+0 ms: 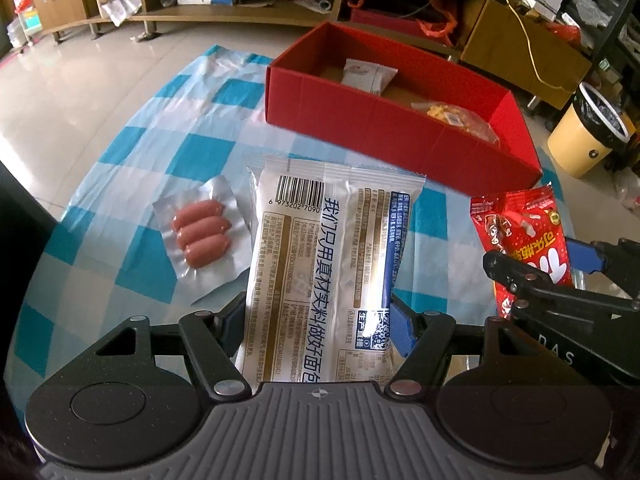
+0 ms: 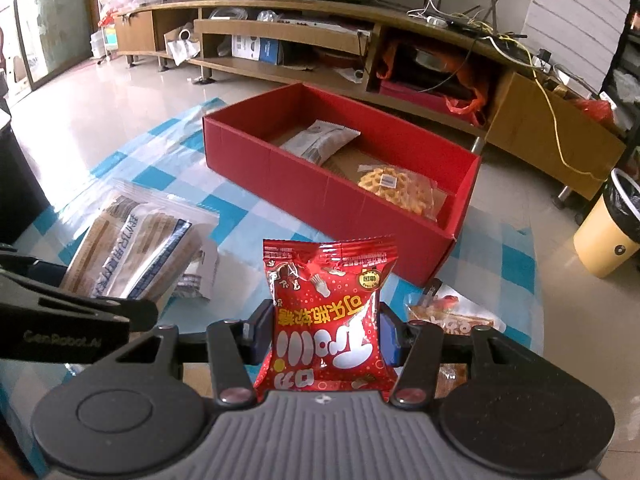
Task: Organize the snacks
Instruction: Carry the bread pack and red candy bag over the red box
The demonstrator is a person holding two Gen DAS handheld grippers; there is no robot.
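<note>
My left gripper [image 1: 318, 322] is clamped on a white bread packet [image 1: 324, 264], barcode side up, w/ the packet sticking out forward between the 2 blue pads. From the right wrist cam I see that same packet [image 2: 136, 248] at the left, held above the checkered blue-and-white cloth [image 2: 256, 216].

My right gripper [image 2: 326, 338] is pinched on a red candy bag [image 2: 328, 316], print upside down to me, the bag standing up between the pads. In the left wrist cam the red bag [image 1: 520, 240] sits at the right, w/ the right tool's black fingers around it.

On the cloth [image 1: 132, 160], just left of the bread packet, lies a vacuum pack of 3 small sausages [image 1: 202, 232]. Near right of my right gripper there's another snack pack w/ orange print [image 2: 452, 316], partly hidden, can't tell what it is.

Far side of the cloth: the red cardboard box [image 2: 320, 196], open top. Inside it, a white packet [image 2: 320, 140] at the far left end and a clear bag of yellow lattice crisps [image 2: 400, 188] toward the right end.

Off the cloth at the far right stands a yellow trash bin [image 2: 604, 236] w/ a black liner.
</note>
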